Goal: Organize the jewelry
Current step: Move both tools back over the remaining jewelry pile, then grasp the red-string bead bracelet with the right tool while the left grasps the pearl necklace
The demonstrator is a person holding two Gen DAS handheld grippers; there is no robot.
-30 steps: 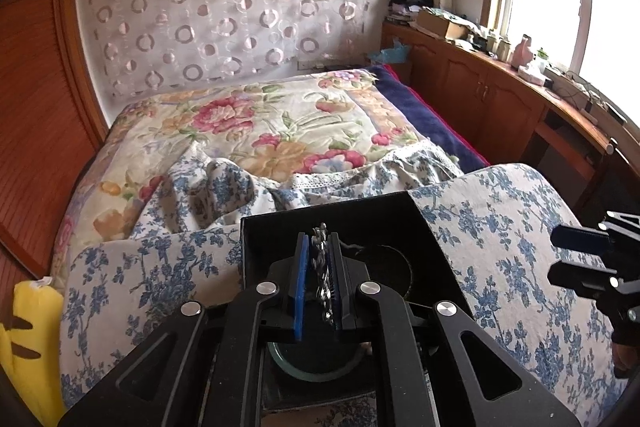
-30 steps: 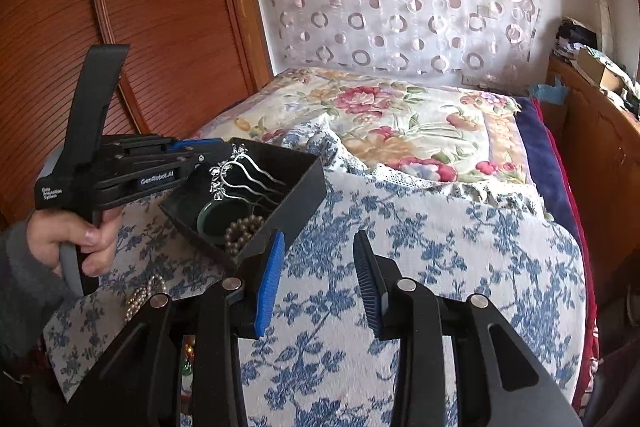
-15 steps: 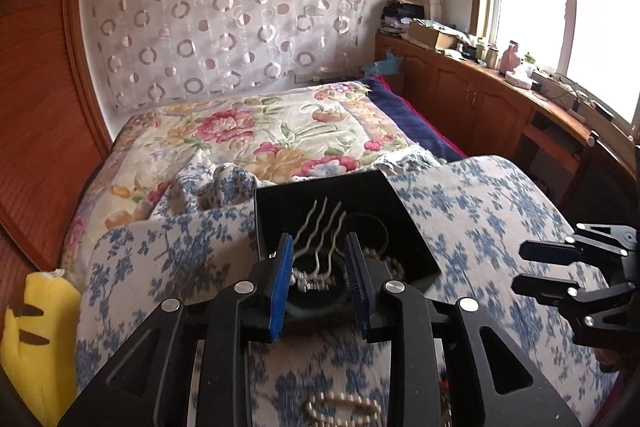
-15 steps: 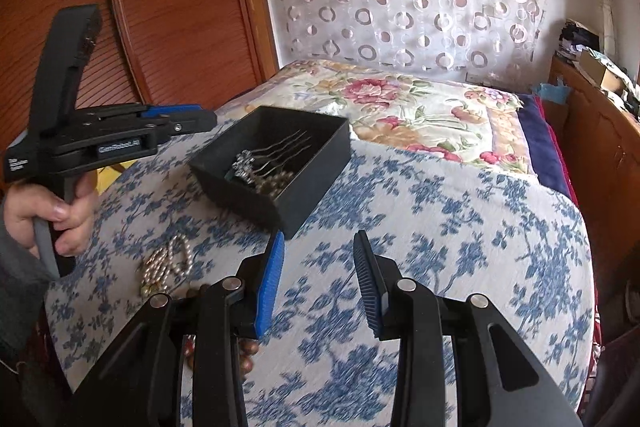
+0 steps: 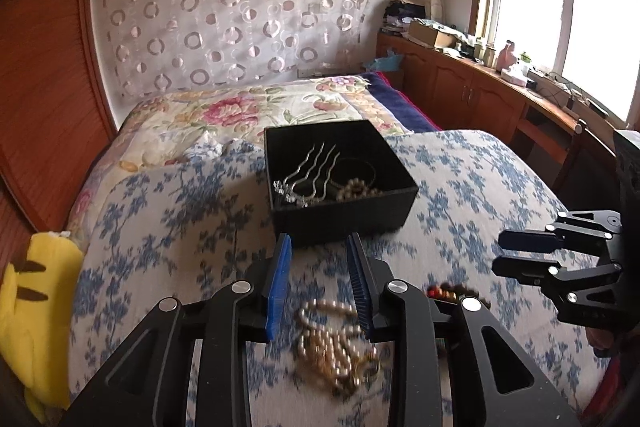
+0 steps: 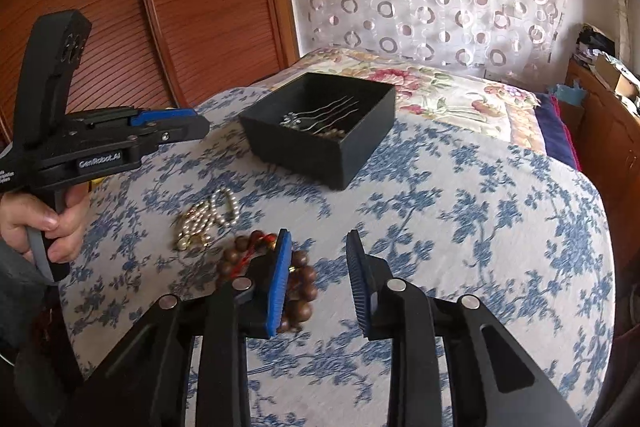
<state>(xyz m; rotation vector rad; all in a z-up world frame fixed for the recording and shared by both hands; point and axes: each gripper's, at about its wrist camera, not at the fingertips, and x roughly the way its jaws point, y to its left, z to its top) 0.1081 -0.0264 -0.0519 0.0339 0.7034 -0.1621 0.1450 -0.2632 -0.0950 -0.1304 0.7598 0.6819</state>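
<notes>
Pearl necklace [image 5: 336,343] lies limp and slippery beneath the opening, empty left tool [image 5: 320,283]; bunched strands offer the surest hold. Right tool [image 6: 318,279] closing, empty.

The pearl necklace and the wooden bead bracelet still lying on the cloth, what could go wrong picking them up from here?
1. The pearl necklace lies in a loose heap, so the left hand-held gripper, empty with jaws opening, may pinch only one strand and trail the rest.
2. The wooden bead bracelet sits beside the right hand-held gripper, under its left finger and not between the closing jaws; they may close on nothing.
3. The flowered cloth could bunch into either grip.
</notes>
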